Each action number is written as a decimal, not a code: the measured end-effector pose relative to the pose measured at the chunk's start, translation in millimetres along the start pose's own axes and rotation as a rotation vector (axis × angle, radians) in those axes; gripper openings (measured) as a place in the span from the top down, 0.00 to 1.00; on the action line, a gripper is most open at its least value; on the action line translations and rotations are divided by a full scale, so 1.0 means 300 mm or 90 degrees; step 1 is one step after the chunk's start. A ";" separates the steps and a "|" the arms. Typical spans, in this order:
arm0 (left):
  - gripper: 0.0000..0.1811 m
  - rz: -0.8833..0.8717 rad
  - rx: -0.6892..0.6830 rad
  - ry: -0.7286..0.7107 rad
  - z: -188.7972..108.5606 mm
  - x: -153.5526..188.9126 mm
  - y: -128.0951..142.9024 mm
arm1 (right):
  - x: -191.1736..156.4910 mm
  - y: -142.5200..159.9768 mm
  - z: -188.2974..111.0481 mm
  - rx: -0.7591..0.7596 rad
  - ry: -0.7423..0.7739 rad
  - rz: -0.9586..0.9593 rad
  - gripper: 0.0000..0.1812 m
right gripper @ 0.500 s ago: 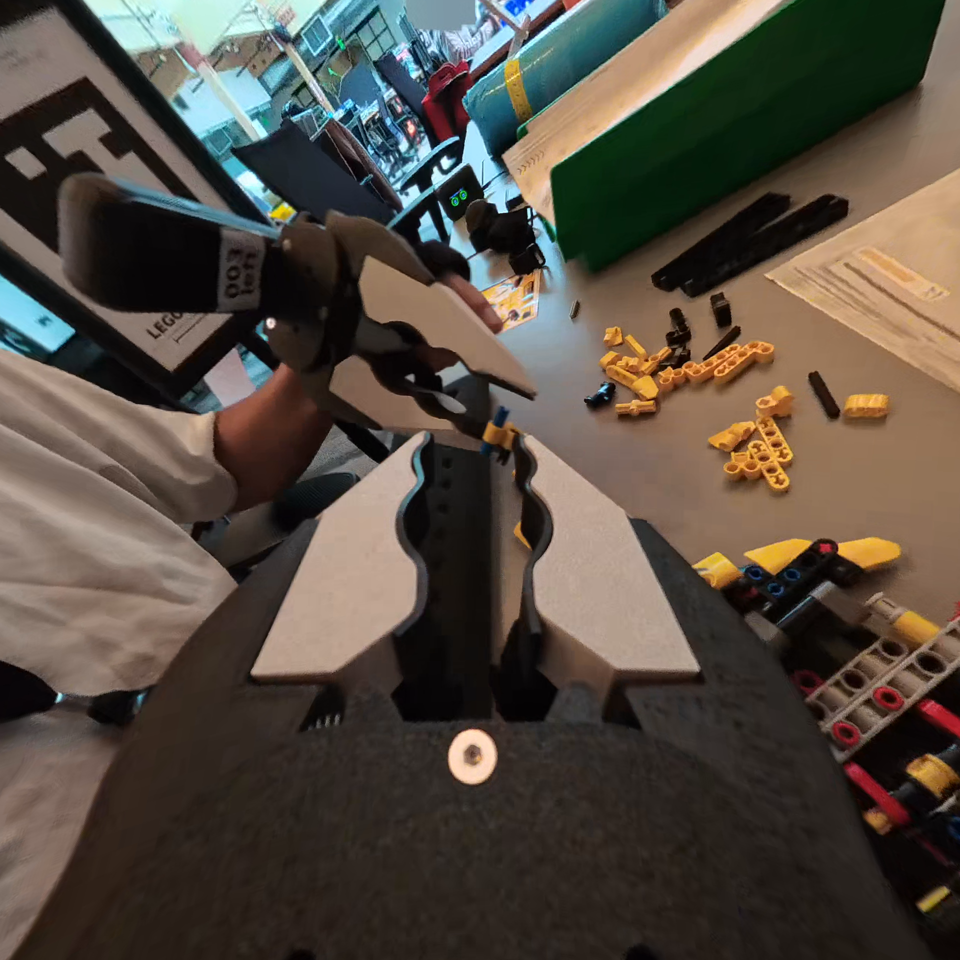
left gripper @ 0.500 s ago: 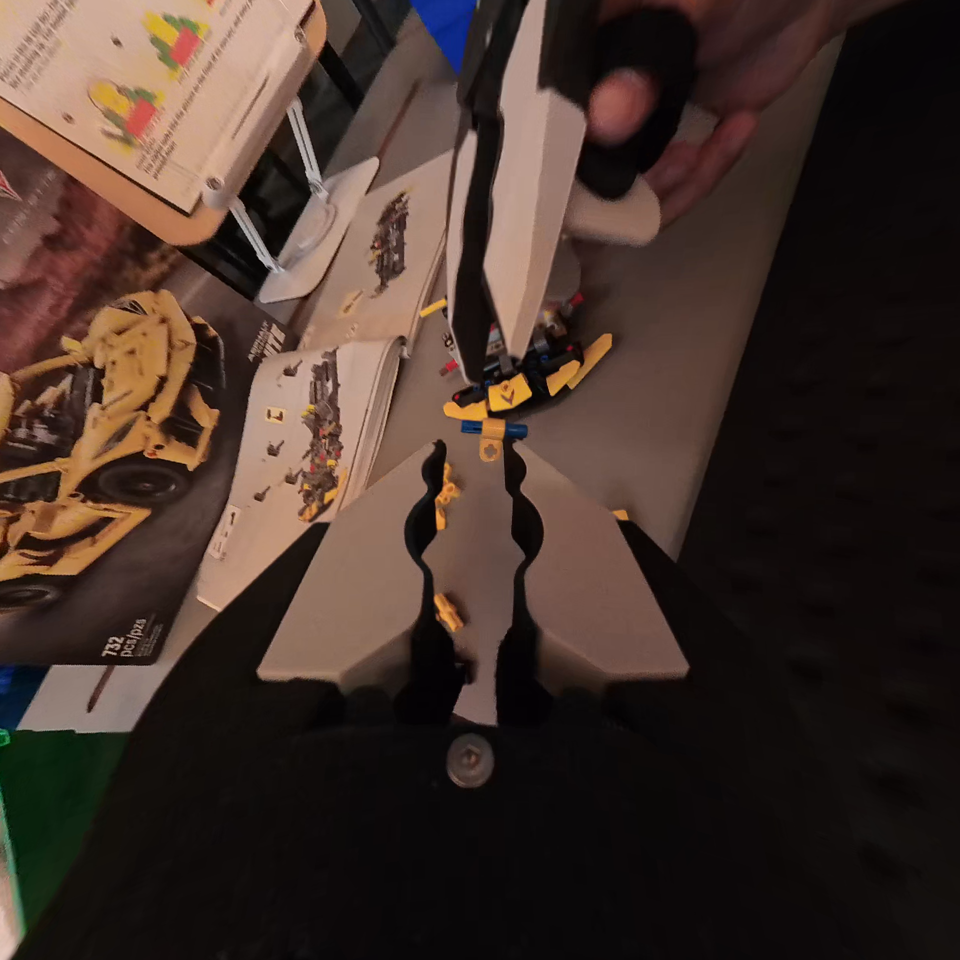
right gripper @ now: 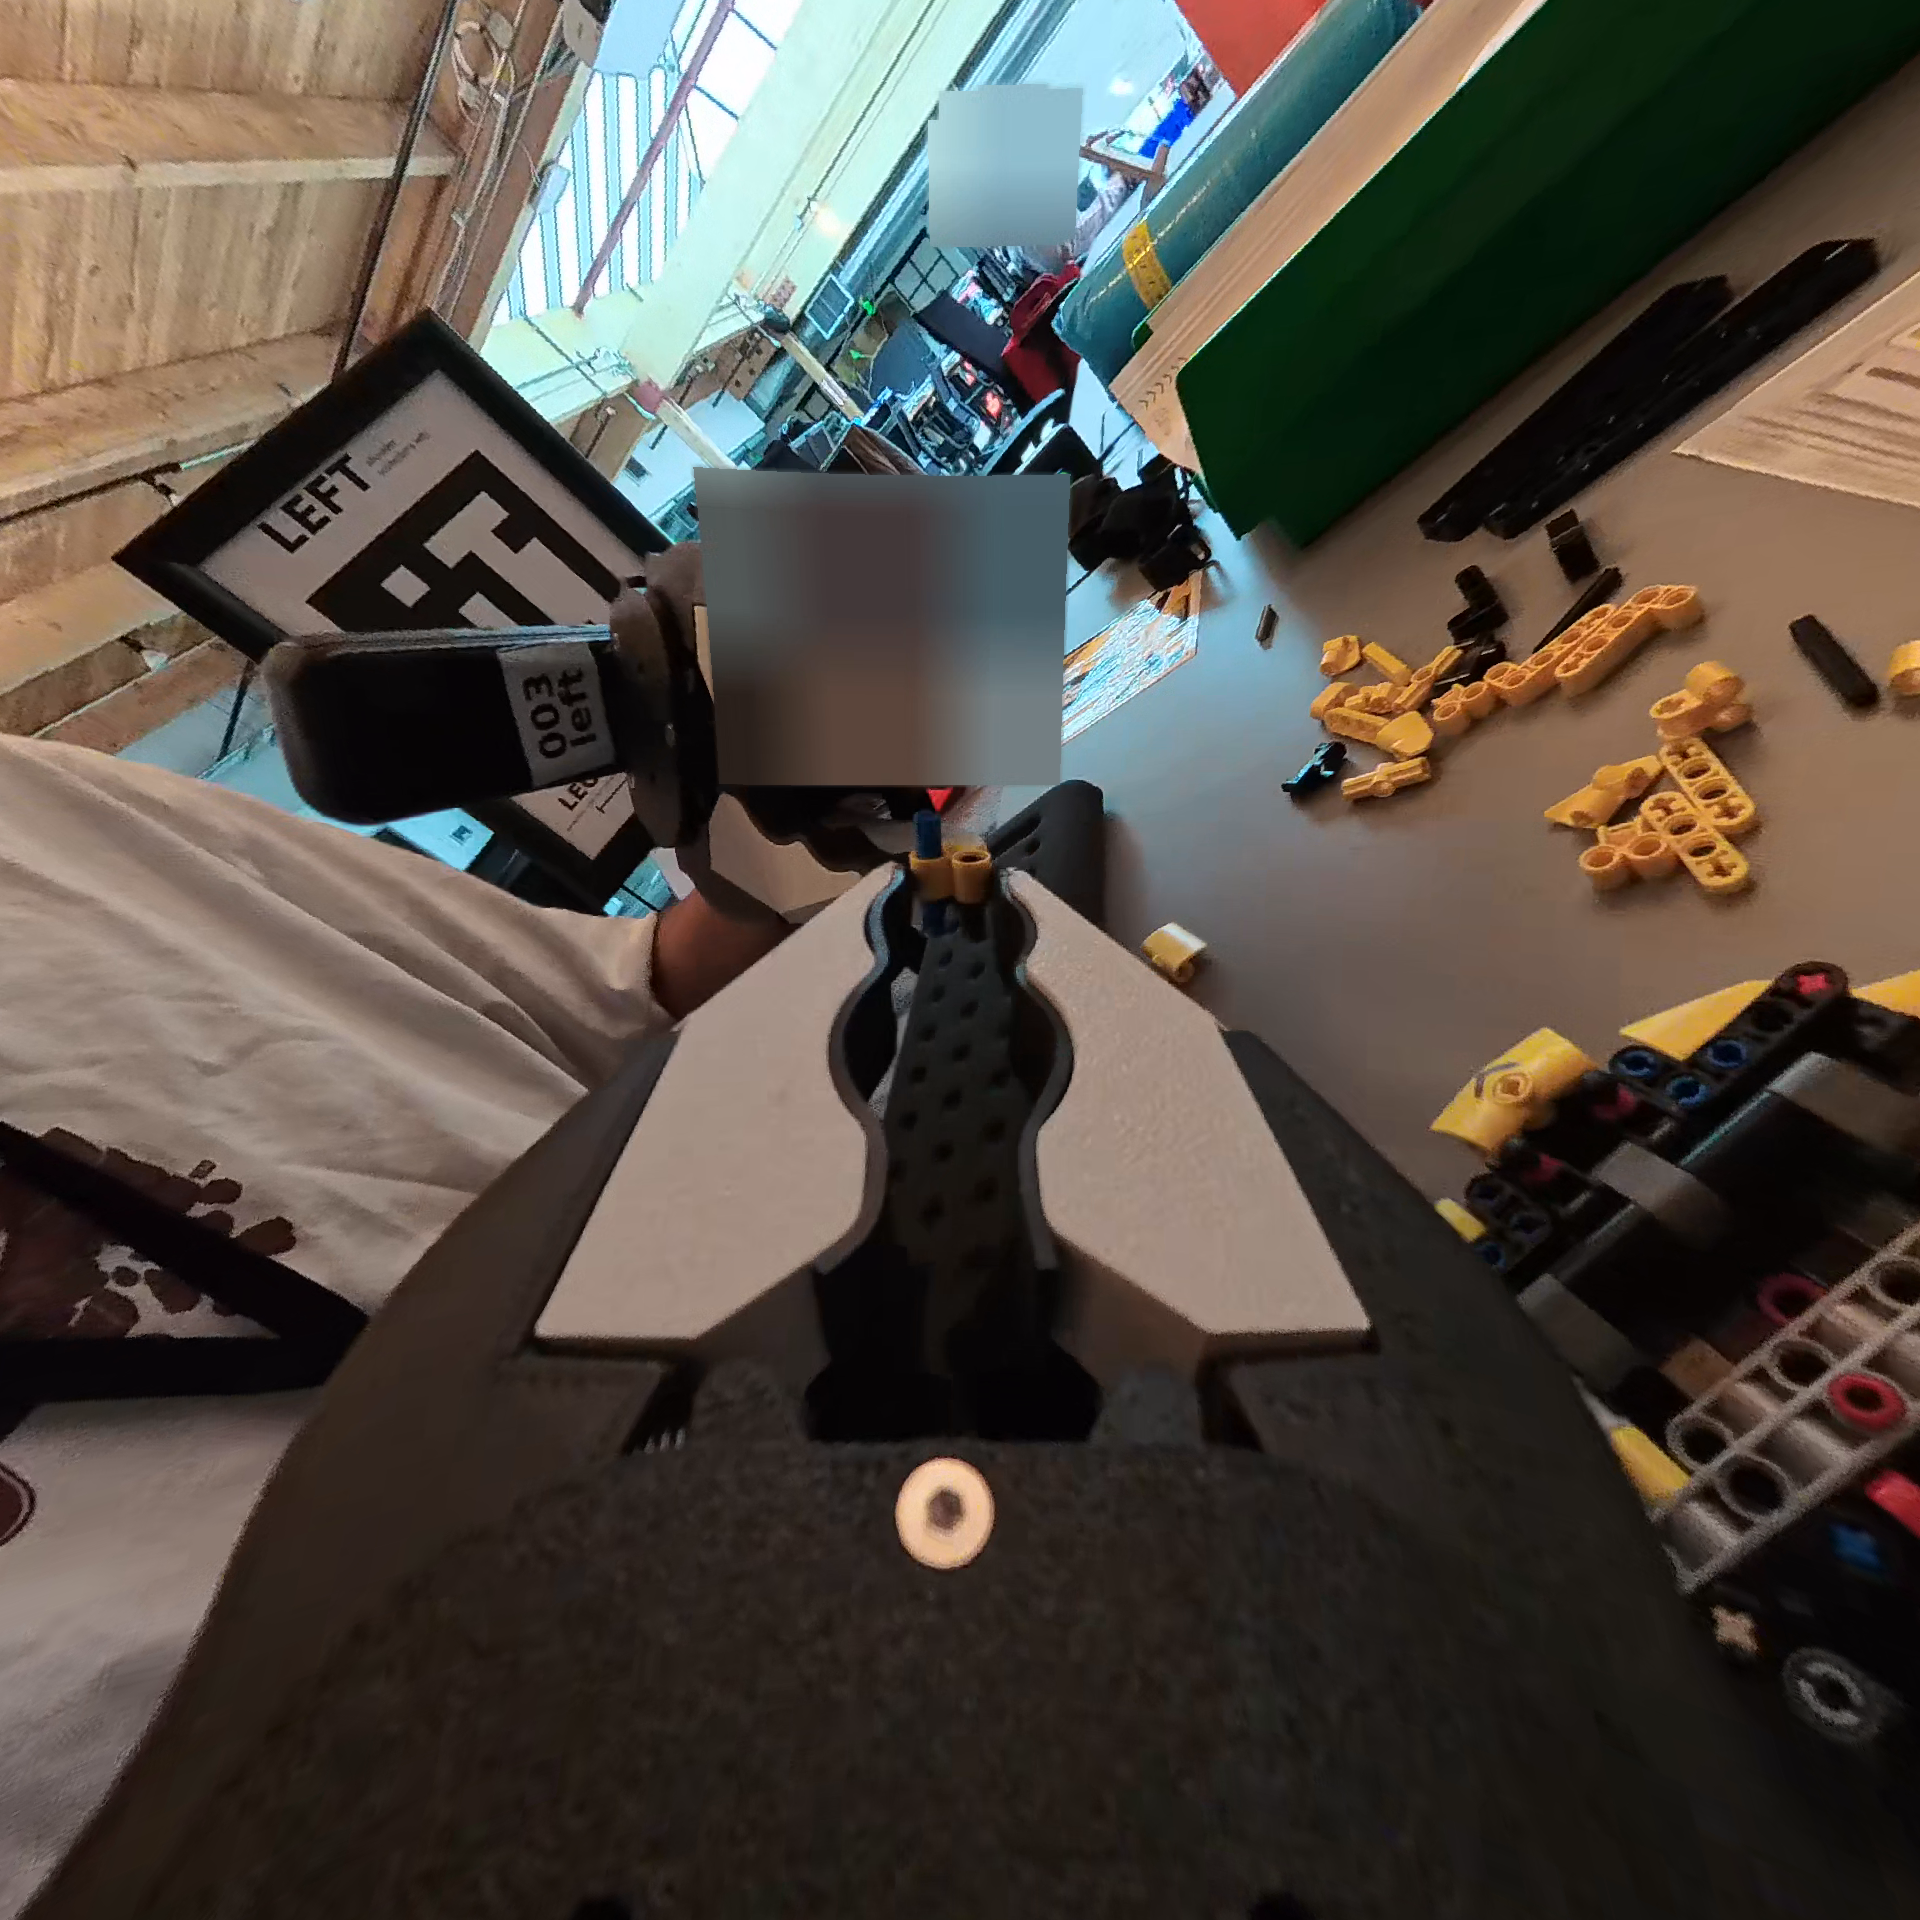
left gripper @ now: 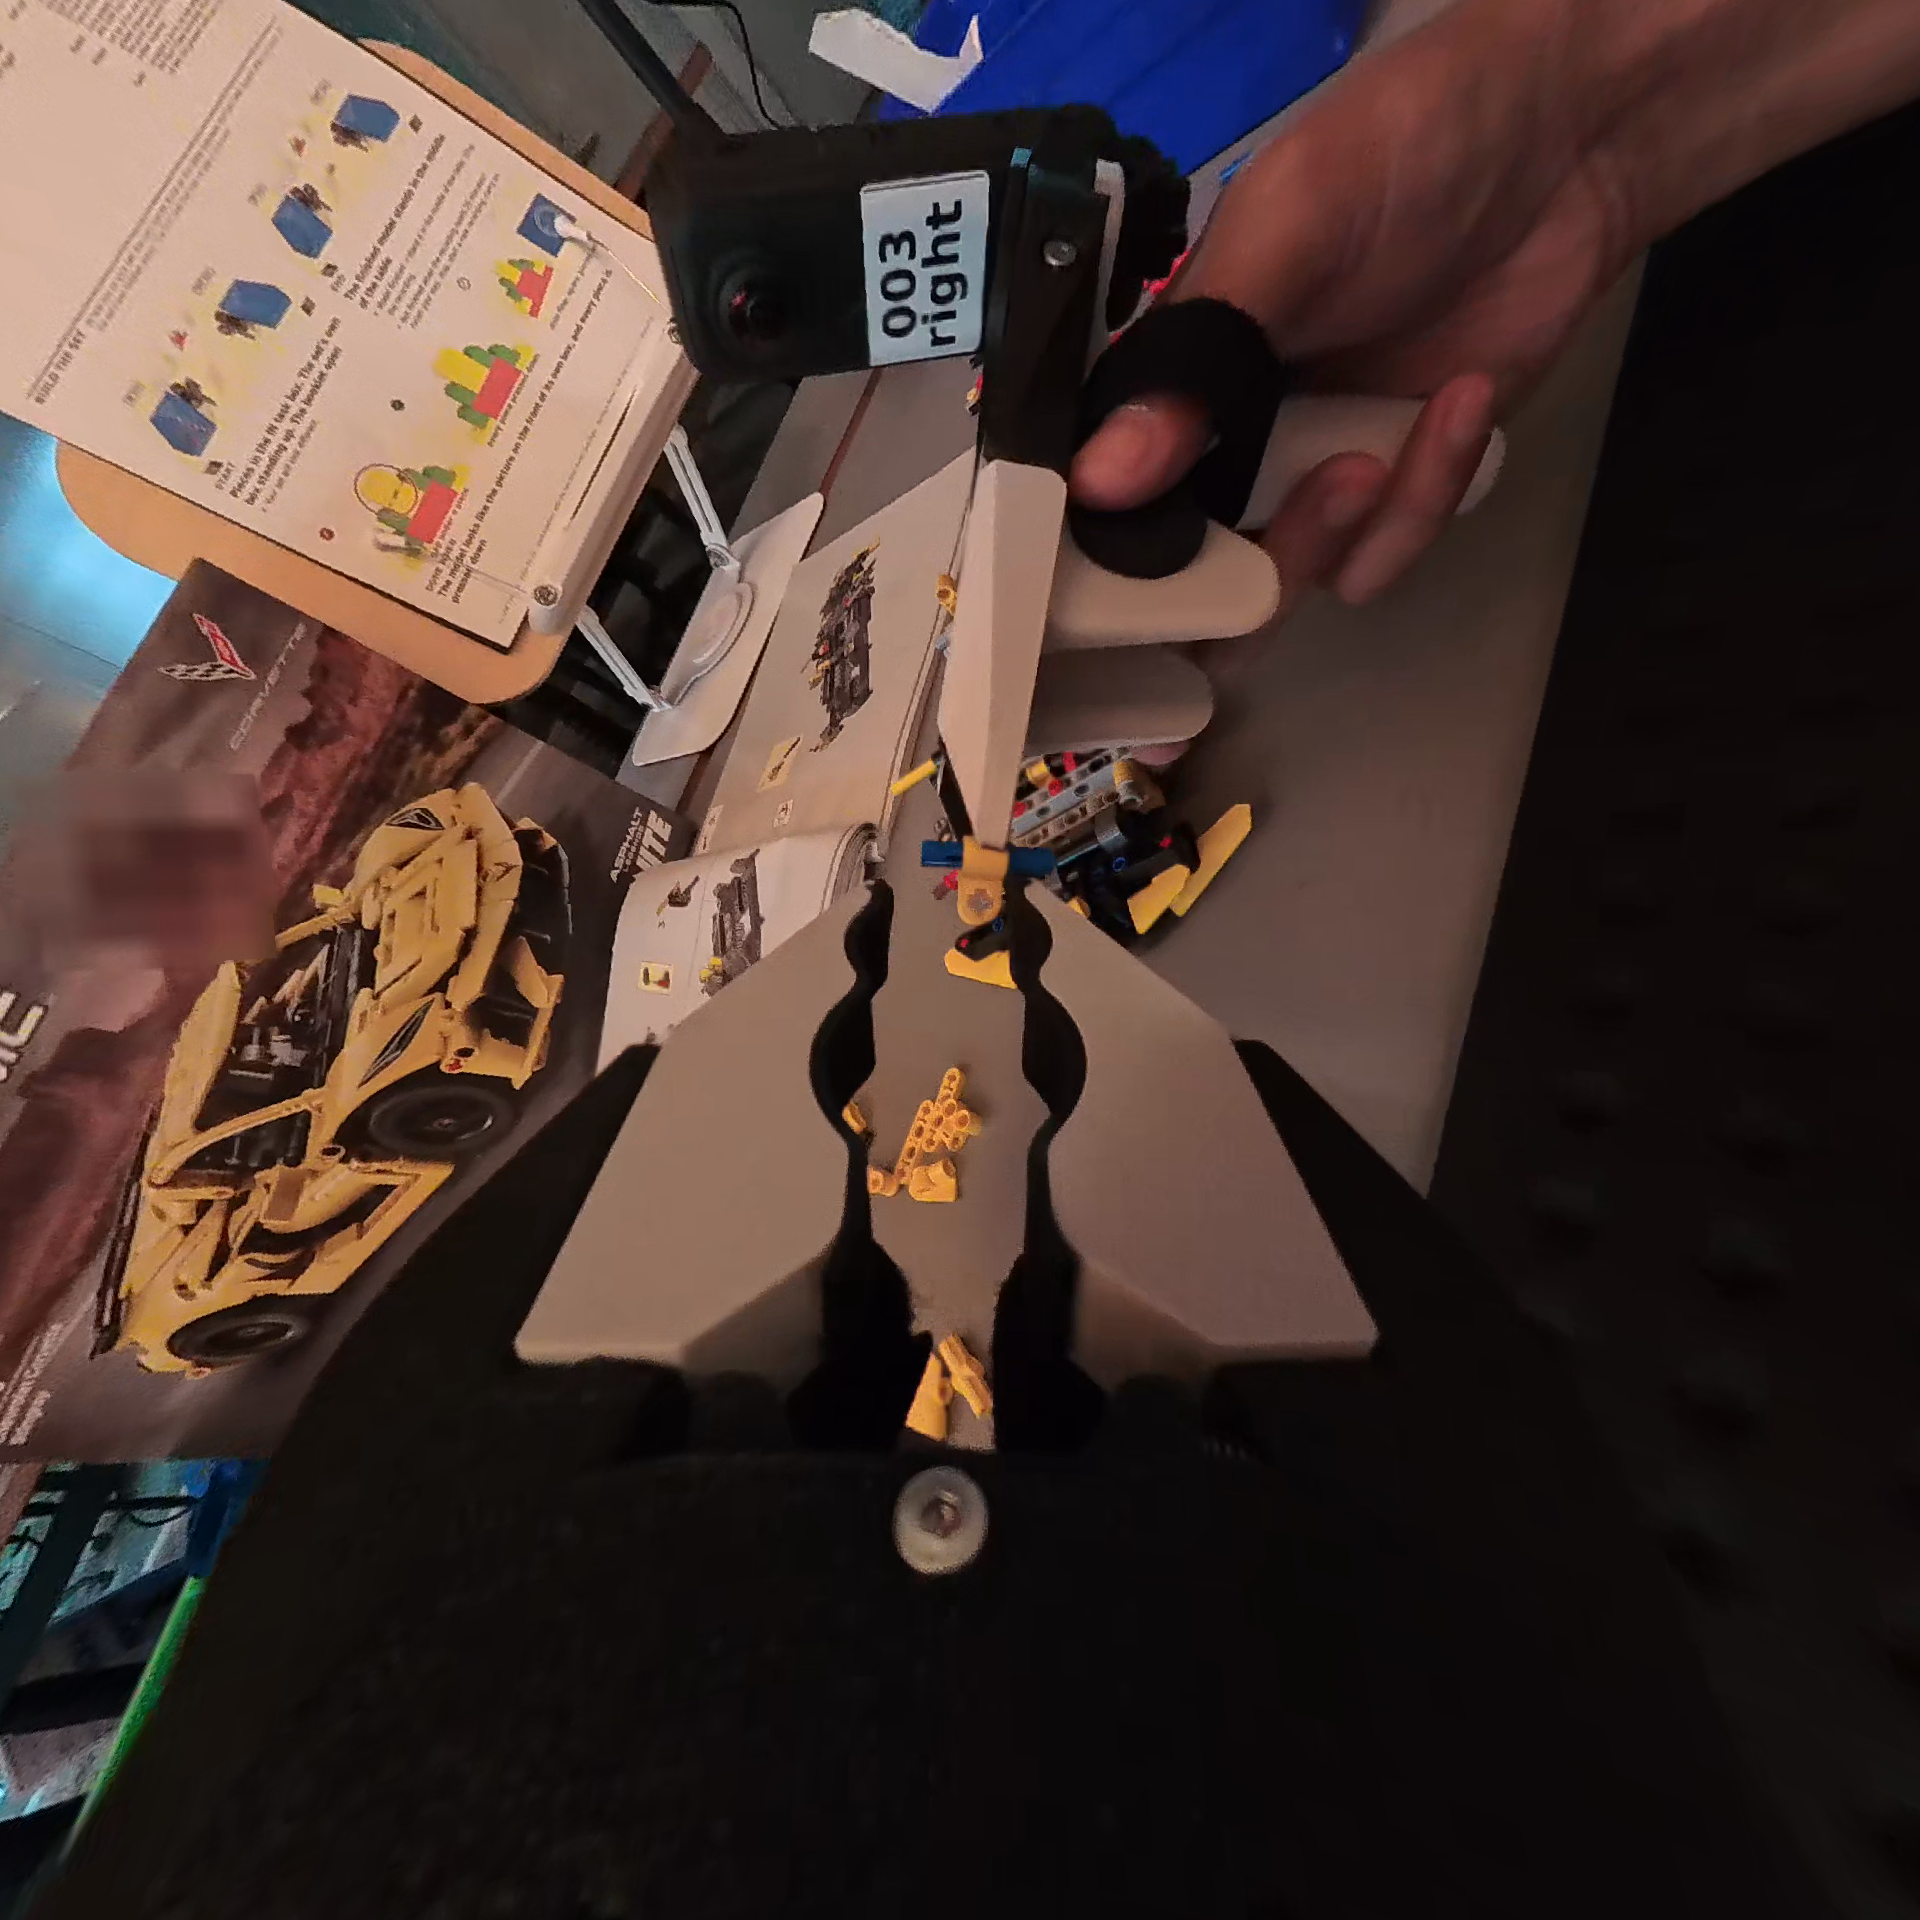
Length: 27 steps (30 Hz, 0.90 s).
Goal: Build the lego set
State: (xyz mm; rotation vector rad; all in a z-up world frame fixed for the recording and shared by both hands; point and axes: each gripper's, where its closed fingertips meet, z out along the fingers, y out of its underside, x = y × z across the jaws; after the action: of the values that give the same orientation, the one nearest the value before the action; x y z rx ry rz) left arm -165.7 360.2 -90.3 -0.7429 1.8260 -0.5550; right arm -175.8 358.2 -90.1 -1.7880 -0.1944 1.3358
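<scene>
A small yellow connector with a blue pin (right gripper: 948,868) sits between the tips of my right gripper (right gripper: 951,885), which is shut on it. In the left wrist view the right gripper (left gripper: 985,834) reaches down from above and holds the connector (left gripper: 980,878) just past the tips of my left gripper (left gripper: 954,899). The left gripper's jaws stand apart and hold nothing. Its camera housing (right gripper: 436,717) shows beyond the connector in the right wrist view. The partly built black, grey and yellow car chassis (left gripper: 1117,847) lies on the grey table behind them (right gripper: 1714,1247).
Loose yellow pieces (right gripper: 1662,821) and black beams (right gripper: 1662,384) lie on the table by a green bin (right gripper: 1507,312). An open instruction booklet (left gripper: 831,686), the set's box with a yellow car (left gripper: 312,1039) and a sheet on a stand (left gripper: 312,312) are left. The table edge (left gripper: 1507,831) runs right. Only a small space, under 4 cm, lies between the two pairs of fingers.
The right gripper has swung onto the connector, which now sits centred between its tips. Both grippers have tilted. The left gripper's opening is unchanged.
</scene>
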 end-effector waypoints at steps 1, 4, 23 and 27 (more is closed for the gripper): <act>0.87 0.004 -0.004 -0.002 0.004 -0.001 0.000 | 0.003 0.000 -0.004 0.003 0.004 0.002 0.92; 0.87 0.009 -0.013 -0.013 0.015 -0.005 0.004 | 0.014 -0.005 -0.013 0.015 0.016 0.004 0.92; 0.87 -0.045 0.025 -0.141 0.020 -0.115 -0.032 | 0.004 -0.117 -0.051 0.179 0.017 0.027 0.98; 0.88 -0.039 0.028 -0.141 0.023 -0.111 -0.042 | -0.003 -0.118 -0.054 0.169 0.036 0.003 0.97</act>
State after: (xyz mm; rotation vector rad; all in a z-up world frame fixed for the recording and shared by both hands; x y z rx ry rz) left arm -147.6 375.0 -62.5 -0.7996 1.5860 -0.5289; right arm -150.0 370.5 -63.6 -1.6009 0.0177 1.2491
